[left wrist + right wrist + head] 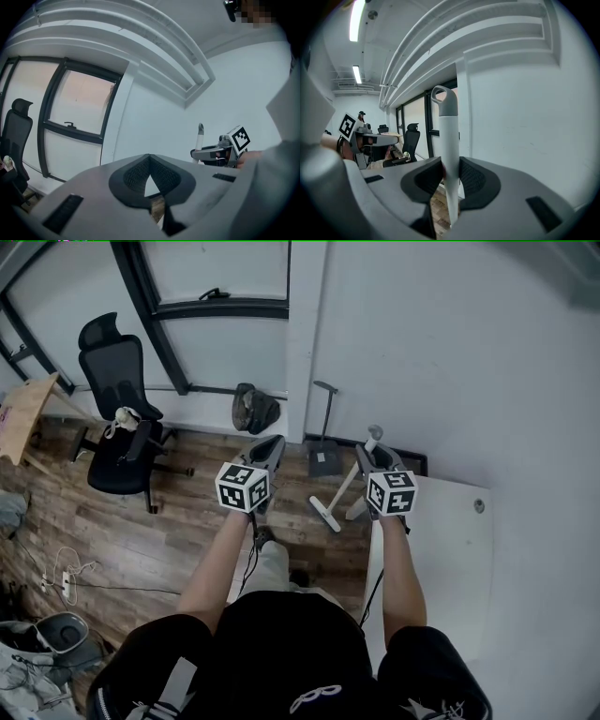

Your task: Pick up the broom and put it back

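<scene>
The broom has a white handle (345, 486) with a grey hanging loop on top and a pale head (325, 514) low over the wood floor. My right gripper (379, 457) is shut on the upper handle, so the broom hangs slanted down to the left. In the right gripper view the handle (447, 136) stands upright between the two pads of the gripper (451, 176). My left gripper (272, 442) is level beside it, jaws shut (149, 158) with nothing between them. The left gripper view shows the right gripper (211, 153) and the broom's top (200, 133) off to the right.
A dark dustpan (323, 457) with a tall handle stands against the white wall ahead. A dark bag (253, 409) lies by the window and a black office chair (120, 418) stands at the left. A white slab (441, 559) lies at the right, and cables (66, 582) at lower left.
</scene>
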Available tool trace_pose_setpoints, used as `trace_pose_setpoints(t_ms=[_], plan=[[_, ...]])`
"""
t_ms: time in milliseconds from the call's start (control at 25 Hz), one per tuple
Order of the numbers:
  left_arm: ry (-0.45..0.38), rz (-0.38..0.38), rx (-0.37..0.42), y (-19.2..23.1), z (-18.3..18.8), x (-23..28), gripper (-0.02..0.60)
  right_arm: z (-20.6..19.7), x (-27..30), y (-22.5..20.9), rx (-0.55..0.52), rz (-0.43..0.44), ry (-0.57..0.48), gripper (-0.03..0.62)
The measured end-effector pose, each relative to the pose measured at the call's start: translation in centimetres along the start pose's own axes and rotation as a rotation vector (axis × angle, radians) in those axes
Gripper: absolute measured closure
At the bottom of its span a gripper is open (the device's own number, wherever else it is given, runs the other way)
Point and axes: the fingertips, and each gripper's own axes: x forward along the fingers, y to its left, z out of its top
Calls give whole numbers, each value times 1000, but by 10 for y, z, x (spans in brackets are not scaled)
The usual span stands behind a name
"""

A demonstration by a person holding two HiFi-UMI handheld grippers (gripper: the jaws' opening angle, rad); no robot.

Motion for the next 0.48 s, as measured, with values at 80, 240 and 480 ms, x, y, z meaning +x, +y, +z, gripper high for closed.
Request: trace_pose_setpoints(t_ms=[80,240,480], plan=[[6,-6,-1,-2,-2,-1,563,-2,-3,0,3,-8,1,479],[18,-15,5,-4,-7,-2,563,-6,-7,-2,10,-28,5,479],[28,-30,4,-3,-11,4,563,-12,-7,-7,23,-44,16,479]])
